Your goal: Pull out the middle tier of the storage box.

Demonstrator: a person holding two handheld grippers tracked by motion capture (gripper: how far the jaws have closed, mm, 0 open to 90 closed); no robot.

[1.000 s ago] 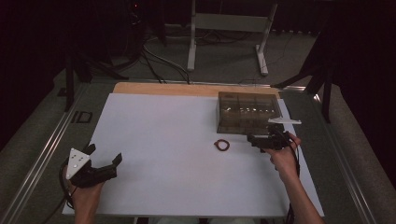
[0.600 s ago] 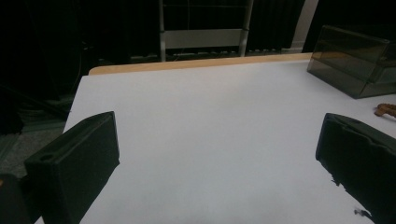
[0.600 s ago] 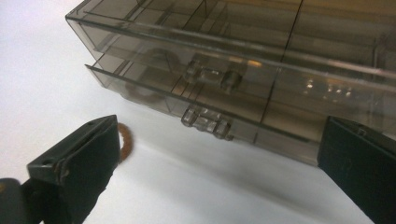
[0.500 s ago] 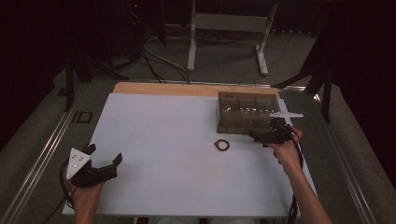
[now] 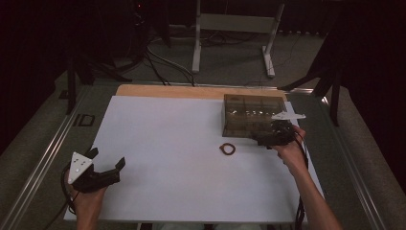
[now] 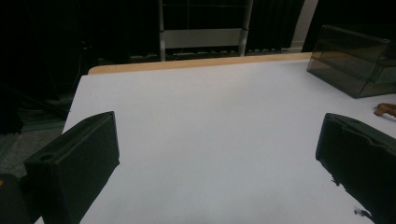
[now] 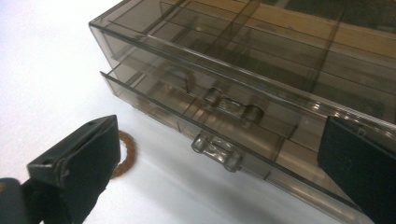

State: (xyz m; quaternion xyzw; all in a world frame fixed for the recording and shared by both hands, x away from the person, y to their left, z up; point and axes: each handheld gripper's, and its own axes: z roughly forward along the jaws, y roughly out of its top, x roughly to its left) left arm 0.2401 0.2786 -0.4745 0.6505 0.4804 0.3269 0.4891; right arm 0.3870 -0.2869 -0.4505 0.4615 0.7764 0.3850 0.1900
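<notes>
Dark curtains and a metal stand close off the far side of the room, and everything happens on a white surface [image 5: 182, 143] with a strip of bare wood along its far edge. Toward the far right corner sits a smoky, see-through organizer box [image 5: 251, 115] with two shallow drawers stacked in its front. A small brown ring [image 5: 227, 149] lies on the white just in front of the box's near left corner.

The right gripper [image 5: 270, 138] hangs right at the front of the box, jaws spread wide and holding nothing. From its own camera the two drawer handles sit between the jaws: the upper handle [image 7: 233, 106] and the lower handle [image 7: 217, 150], with the lower drawer [image 7: 187, 122] standing slightly proud of the upper one. The ring [image 7: 123, 154] peeks out just behind the jaw on the left.

The left gripper [image 5: 95, 175] rests near the close left corner, well apart from all this, its jaws also released and empty.

My guess is the handle is the target, and that is where it could slip. The tabs are small, clear and slick, stacked close together, so the jaws could close on the wrong one or skid off. The box looks light and nothing braces it, so a pull might drag the whole thing forward, possibly over the ring.
</notes>
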